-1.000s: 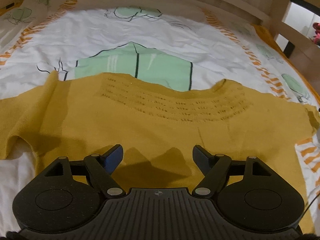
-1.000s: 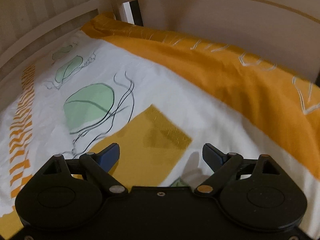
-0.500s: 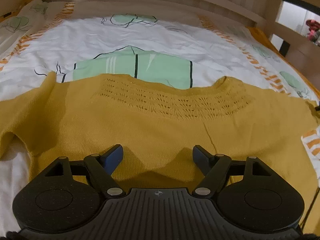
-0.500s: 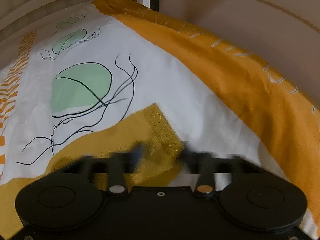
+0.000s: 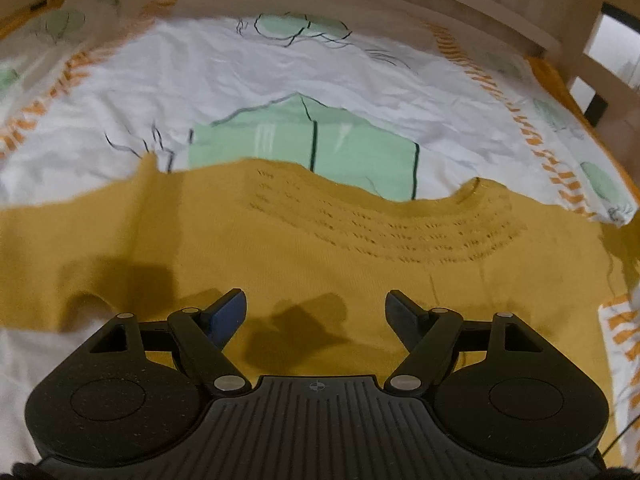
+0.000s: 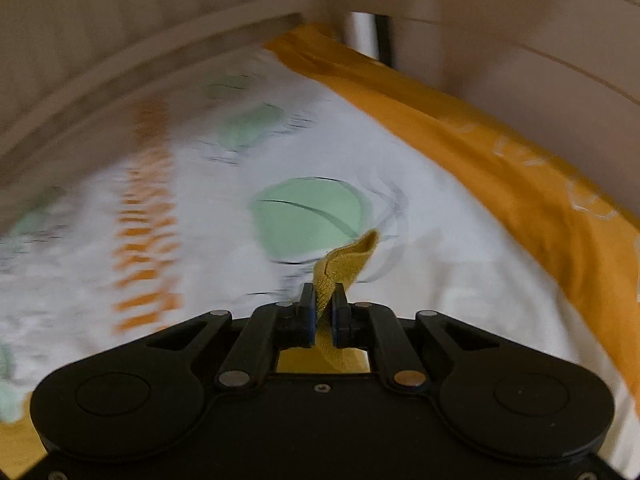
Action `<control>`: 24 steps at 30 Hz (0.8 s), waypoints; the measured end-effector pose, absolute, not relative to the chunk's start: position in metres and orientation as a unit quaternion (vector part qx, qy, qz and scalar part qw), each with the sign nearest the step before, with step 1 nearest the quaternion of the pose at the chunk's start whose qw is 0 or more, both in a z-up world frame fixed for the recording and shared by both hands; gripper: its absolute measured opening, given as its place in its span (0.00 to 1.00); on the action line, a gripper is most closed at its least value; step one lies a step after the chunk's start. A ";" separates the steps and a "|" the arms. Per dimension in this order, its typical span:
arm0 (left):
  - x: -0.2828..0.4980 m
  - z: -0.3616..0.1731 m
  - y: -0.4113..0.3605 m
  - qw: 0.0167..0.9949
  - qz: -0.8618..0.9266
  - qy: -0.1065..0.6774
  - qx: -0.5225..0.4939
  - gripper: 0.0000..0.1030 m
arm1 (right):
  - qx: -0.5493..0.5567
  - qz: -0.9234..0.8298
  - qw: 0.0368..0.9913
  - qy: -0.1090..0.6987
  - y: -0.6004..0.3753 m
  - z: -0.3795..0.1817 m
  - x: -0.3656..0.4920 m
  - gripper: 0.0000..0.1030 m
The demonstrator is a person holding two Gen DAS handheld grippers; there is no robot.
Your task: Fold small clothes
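Over the bed (image 5: 280, 68), from the left wrist: left hand-held gripper (image 5: 316, 312) spread wide above the mustard knit top (image 5: 320, 256), gripping nothing; top laid flat, right edge now lifted.

From the right wrist: right hand-held gripper (image 6: 323, 312) clamped on the sleeve cuff (image 6: 346, 260), shut within the last second, now raised clear of the bedding. Probably starting the sleeve fold inward. No readable writing or brand anywhere.

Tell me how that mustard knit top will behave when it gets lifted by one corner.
Likely floppy: the corner pinched in the right gripper curls over limply. The mustard knit top probably drapes and drags rather than lifting flat. Its open knit may stretch.
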State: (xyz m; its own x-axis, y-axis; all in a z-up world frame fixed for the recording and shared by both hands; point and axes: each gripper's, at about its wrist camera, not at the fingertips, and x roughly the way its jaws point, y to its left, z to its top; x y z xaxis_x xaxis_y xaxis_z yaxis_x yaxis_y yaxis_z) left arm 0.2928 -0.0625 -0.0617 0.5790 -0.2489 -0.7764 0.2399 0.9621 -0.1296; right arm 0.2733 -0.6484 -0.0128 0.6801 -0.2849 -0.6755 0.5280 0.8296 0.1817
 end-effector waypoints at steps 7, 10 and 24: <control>0.294 -0.031 -0.054 0.901 -0.139 0.410 0.015 0.73 | 0.184 -0.131 0.923 0.312 -0.558 0.030 0.286 0.13; 0.295 -0.019 -0.049 0.906 -0.143 0.399 0.008 0.73 | 0.187 -0.085 0.928 0.311 -0.513 0.043 0.292 0.13; 0.304 0.005 -0.010 0.913 -0.123 0.389 -0.027 0.73 | 0.237 0.088 0.910 0.330 -0.331 0.016 0.323 0.13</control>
State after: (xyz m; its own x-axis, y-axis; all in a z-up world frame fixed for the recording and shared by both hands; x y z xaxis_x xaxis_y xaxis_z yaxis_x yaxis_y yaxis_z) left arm 0.3044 -0.0098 0.0051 0.6679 -0.2447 -0.7028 0.2032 0.9685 -0.1441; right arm 0.3231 -0.3312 0.0162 0.7667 0.3155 -0.5591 -0.0031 0.8727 0.4882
